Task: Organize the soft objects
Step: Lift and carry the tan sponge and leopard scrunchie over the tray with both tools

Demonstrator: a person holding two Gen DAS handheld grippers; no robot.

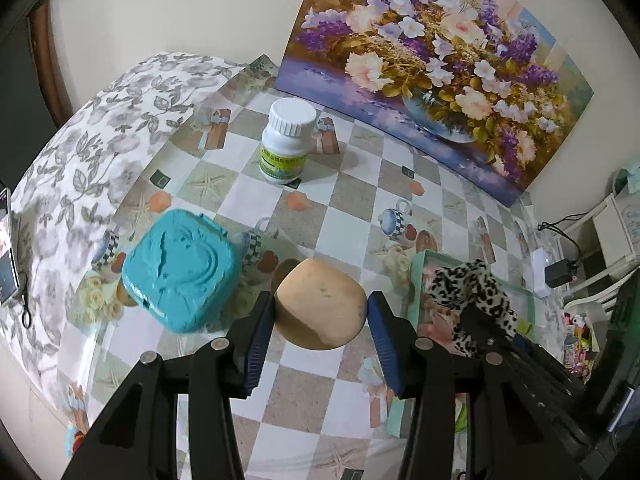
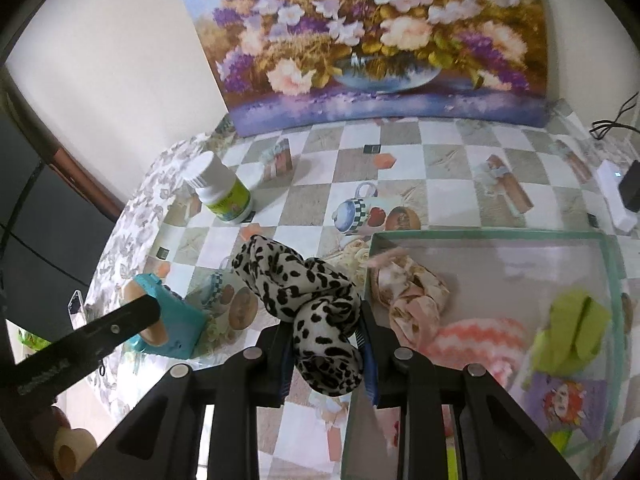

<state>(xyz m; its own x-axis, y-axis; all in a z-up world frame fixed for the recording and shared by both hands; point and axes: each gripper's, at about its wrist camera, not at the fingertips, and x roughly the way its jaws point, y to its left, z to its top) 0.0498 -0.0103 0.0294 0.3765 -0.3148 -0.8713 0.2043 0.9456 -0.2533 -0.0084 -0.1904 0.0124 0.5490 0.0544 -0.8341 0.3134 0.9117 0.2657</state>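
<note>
My left gripper [image 1: 320, 312] stands with its blue pads on either side of a round tan soft ball [image 1: 320, 306] on the table; the pads touch or nearly touch it. My right gripper [image 2: 325, 344] is shut on a leopard-print scrunchie [image 2: 308, 300] and holds it just left of the green-rimmed box [image 2: 492, 236]. The scrunchie also shows in the left wrist view [image 1: 472, 296]. Inside the box lie a floral peach scrunchie [image 2: 412, 300], a pink zigzag soft item [image 2: 480, 340] and a lime green cloth [image 2: 572, 336].
A teal plastic case [image 1: 180, 268] lies left of the ball. A white pill bottle [image 1: 286, 140] stands further back. A flower painting [image 1: 432, 60] leans on the wall. A white charger and cables [image 2: 616, 196] lie at the table's right edge.
</note>
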